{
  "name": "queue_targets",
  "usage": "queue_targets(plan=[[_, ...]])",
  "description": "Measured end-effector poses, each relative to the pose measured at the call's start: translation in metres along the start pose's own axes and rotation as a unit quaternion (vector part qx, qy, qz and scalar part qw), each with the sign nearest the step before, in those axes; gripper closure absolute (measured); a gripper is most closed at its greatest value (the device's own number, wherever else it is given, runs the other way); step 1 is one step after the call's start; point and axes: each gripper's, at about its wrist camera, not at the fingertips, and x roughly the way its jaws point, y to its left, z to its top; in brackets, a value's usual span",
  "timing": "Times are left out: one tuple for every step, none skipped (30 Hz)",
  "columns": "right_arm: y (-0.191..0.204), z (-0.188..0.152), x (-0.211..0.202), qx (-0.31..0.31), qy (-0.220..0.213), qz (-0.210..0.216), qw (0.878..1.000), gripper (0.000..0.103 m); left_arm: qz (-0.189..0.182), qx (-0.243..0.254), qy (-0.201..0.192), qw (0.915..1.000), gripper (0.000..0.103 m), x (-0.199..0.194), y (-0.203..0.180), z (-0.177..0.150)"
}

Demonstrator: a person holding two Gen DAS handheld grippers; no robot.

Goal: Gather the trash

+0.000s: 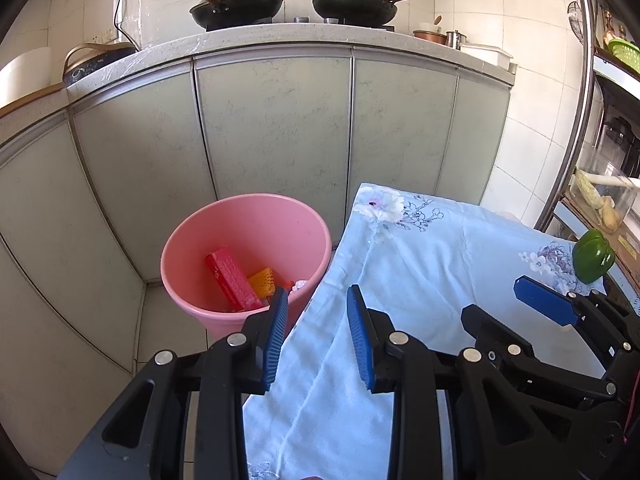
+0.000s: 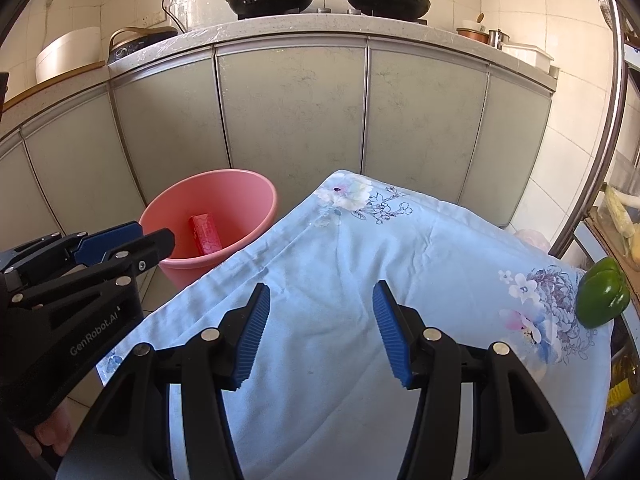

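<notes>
A pink bucket (image 1: 188, 240) (image 2: 256, 194) stands on the floor just left of a table covered with a light-blue floral cloth (image 1: 420, 256) (image 2: 340, 256). Inside the bucket lie a red box (image 1: 232, 280) (image 2: 205, 234), an orange piece (image 1: 262, 280) and a small pale scrap (image 1: 300, 285). My left gripper (image 1: 317, 292) (image 2: 156, 232) hovers open over the cloth's left edge beside the bucket rim, nothing between its pads. My right gripper (image 2: 320, 286) (image 1: 496, 300) is open above the middle of the cloth, also holding nothing. A green bell pepper (image 1: 592, 256) (image 2: 604, 300) rests at the cloth's right edge.
Grey-green cabinet doors (image 1: 272, 128) run behind the bucket, under a counter with two woks (image 1: 236, 6) (image 1: 354, 8). A metal shelf rack (image 1: 580, 128) with vegetables stands on the right. A person's fingers (image 2: 52, 436) grip the left tool.
</notes>
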Motion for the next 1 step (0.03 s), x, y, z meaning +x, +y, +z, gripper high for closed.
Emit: queue_targets(plan=[[-0.0005, 0.0005, 0.0004, 0.0, 0.0, 0.0, 1.0, 0.049, -0.001, 0.002, 0.001, 1.0, 0.073, 0.0007, -0.0009, 0.0003]])
